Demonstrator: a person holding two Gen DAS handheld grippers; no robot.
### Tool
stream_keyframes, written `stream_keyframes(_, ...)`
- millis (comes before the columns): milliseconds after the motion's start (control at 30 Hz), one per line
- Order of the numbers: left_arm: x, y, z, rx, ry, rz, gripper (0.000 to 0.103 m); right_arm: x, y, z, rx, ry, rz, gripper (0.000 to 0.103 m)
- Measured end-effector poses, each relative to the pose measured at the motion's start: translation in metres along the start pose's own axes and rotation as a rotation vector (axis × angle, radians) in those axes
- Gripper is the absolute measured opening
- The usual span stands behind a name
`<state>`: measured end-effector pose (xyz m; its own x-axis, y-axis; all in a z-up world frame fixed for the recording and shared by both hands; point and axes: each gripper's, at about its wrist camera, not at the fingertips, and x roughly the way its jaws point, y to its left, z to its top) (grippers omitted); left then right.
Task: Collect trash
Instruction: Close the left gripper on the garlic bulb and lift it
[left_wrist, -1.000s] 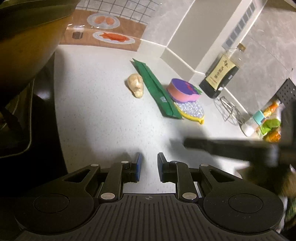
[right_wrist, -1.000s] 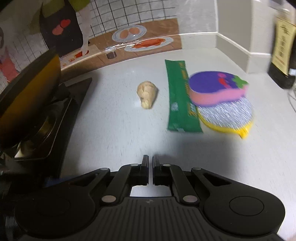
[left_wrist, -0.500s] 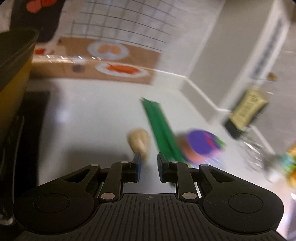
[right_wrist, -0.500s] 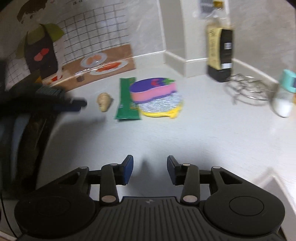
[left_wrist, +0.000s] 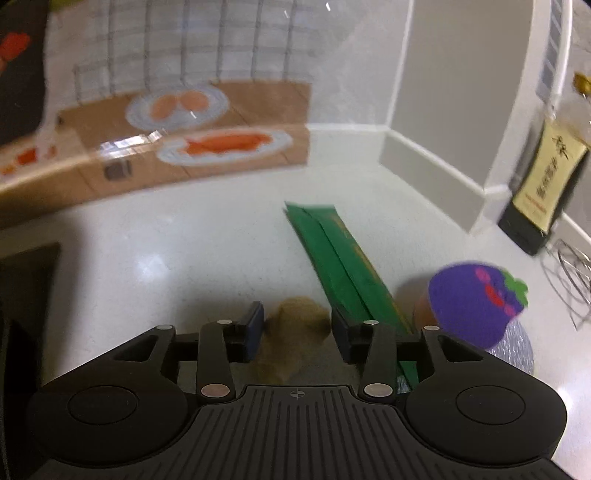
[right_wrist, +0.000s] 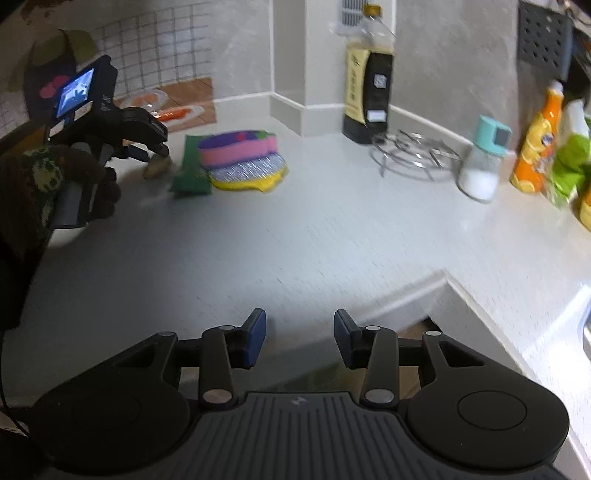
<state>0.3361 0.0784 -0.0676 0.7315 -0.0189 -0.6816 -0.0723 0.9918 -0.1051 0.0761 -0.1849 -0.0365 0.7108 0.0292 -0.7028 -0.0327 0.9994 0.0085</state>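
The dark bottle (right_wrist: 367, 92) far ahead of the right gripper (right_wrist: 299, 334) carries a cream label with dark characters, too blurred to read; the same bottle (left_wrist: 543, 173) stands ahead and to the right of the left gripper (left_wrist: 297, 326). The orange bottle (right_wrist: 535, 147) further right has print that cannot be made out.

One lumpy tan scrap (left_wrist: 291, 332), wrinkled and rounded, lies on the speckled white counter (left_wrist: 166, 258) between the left gripper's spread fingers, with a gap on each side; the jaws stand apart and grip nothing. From the right wrist view the same scrap (right_wrist: 157, 168) shows just under the left gripper (right_wrist: 147, 147), well ahead and to the left.

One long, flat green packet (left_wrist: 343, 266) lies just right of the left tool, running forward; its near end passes beside the right finger. Just right of that is one purple aubergine-shaped sponge (left_wrist: 476, 299) with a pink layer, on one silvery scouring pad (left_wrist: 517, 354) with a yellow base.

The right gripper hovers over the counter edge with jaws wide apart, holding nothing. Ahead to its right stand one wire trivet (right_wrist: 413, 155) and one clear shaker (right_wrist: 480, 162) with a teal cap and white contents.
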Motion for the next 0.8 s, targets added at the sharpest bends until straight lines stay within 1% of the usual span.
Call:
stream_keyframes(33, 0.005, 0.003, -0.001, -0.016, 0.025, -0.011, 0.045, 0.0, -0.002, -0.001, 0.007, 0.003, -0.001, 0.04)
stream_keyframes(67, 0.007, 0.005, -0.002, -0.032, 0.031, -0.026, 0.047, 0.0, -0.003, -0.003, 0.014, 0.006, 0.0, 0.04)
stream_keyframes(100, 0.006, 0.006, -0.002, -0.035, 0.016, -0.027, 0.048, 0.0, -0.004, -0.004, 0.02, 0.009, 0.0, 0.04)
stream_keyframes(233, 0.009, 0.005, 0.002, -0.069, 0.011, -0.025, 0.046, 0.001, -0.005, -0.007, 0.019, 0.007, -0.005, 0.04)
stream_keyframes(367, 0.005, 0.002, 0.002, -0.055, 0.027, -0.047, 0.046, -0.003, -0.004, -0.007, 0.0, -0.001, -0.015, 0.041)
stream_keyframes(467, -0.013, 0.004, -0.005, -0.067, 0.0, -0.06, 0.046, -0.003, -0.007, -0.004, 0.003, -0.023, -0.029, 0.047)
stream_keyframes(533, -0.029, 0.004, -0.011, -0.065, 0.003, -0.047, 0.046, -0.001, -0.008, 0.001, 0.003, -0.05, -0.032, 0.049)
stream_keyframes(567, -0.038, 0.004, -0.015, -0.063, 0.016, -0.042, 0.046, 0.001, -0.009, 0.006, -0.002, -0.066, -0.03, 0.05)
stream_keyframes(633, -0.058, 0.005, -0.025, -0.067, 0.05, -0.055, 0.046, 0.007, -0.007, 0.018, -0.02, -0.088, -0.014, 0.054)
stream_keyframes(700, -0.078, 0.006, -0.038, -0.08, 0.089, -0.072, 0.046, 0.016, -0.003, 0.036, -0.041, -0.103, 0.021, 0.054)
stream_keyframes(800, -0.111, 0.006, -0.061, -0.073, 0.127, -0.069, 0.046, 0.034, 0.006, 0.067, -0.067, -0.116, 0.081, 0.055)
